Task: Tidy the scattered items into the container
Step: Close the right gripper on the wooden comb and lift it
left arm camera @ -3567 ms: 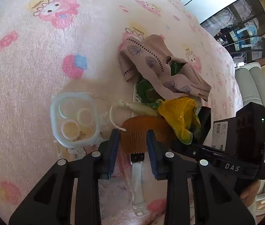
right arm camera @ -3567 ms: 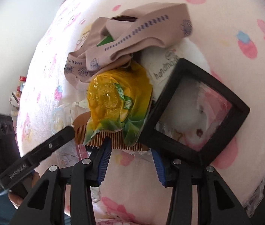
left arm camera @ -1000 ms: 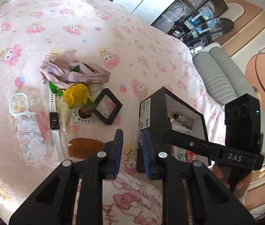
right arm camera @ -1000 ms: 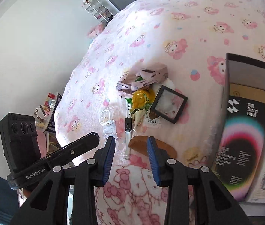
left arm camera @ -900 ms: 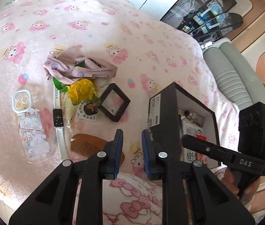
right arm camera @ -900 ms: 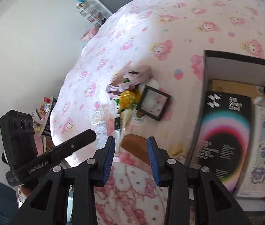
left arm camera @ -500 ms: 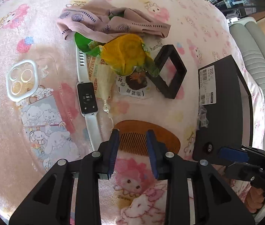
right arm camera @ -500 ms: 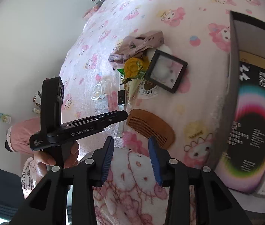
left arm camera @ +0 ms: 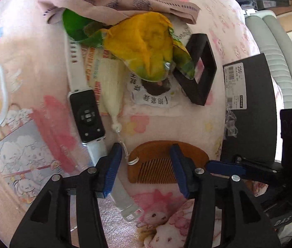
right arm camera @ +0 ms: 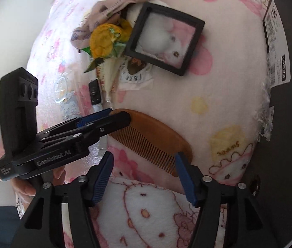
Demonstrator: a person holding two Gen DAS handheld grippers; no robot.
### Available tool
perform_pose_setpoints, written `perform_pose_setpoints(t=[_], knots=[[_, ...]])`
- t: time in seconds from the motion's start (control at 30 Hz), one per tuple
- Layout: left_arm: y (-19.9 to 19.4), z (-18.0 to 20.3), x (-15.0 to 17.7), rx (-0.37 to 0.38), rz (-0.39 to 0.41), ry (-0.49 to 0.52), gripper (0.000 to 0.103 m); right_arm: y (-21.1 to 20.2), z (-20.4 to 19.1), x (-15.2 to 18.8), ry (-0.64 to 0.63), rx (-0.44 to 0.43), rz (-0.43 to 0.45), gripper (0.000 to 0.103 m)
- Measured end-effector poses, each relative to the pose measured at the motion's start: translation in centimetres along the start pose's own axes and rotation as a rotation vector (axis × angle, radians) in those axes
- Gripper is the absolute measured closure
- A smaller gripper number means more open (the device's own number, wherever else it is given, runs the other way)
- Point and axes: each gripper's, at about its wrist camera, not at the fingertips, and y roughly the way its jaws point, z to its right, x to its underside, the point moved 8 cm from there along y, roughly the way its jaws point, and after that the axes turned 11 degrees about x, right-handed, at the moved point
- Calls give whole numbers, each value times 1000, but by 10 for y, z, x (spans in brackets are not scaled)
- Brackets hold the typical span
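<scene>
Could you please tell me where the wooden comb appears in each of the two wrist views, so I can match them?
Left wrist view: the wooden comb lies low at centre, between the opening left gripper's fingers, teeth toward the camera.
Right wrist view: the comb runs diagonally across the middle, its right end reaching the opening right gripper.
Shared landmark: the black square frame, beyond the comb in both.
</scene>
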Motion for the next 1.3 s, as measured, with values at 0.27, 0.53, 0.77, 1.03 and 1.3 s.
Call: perform_pose_setpoints(t=[0.27,0.53,0.77,1.03,1.3], knots=[[-22,-6,13,126,64,-56,85,13,8,-3,76,-51,-19,35],[-21,-2,19,191,81,-69,84,4,6,-23,28,-93,61,35],[-23,0,17,230,115,-95,86,6,2,-19,18,-94,67,35],[-68,-18,11,203,236,-107,91,6,-1,-17,-5,-17,88,35],[-49,-34,22,127,206,-144,81,27,-11,-17,-18,-62,-7,35]])
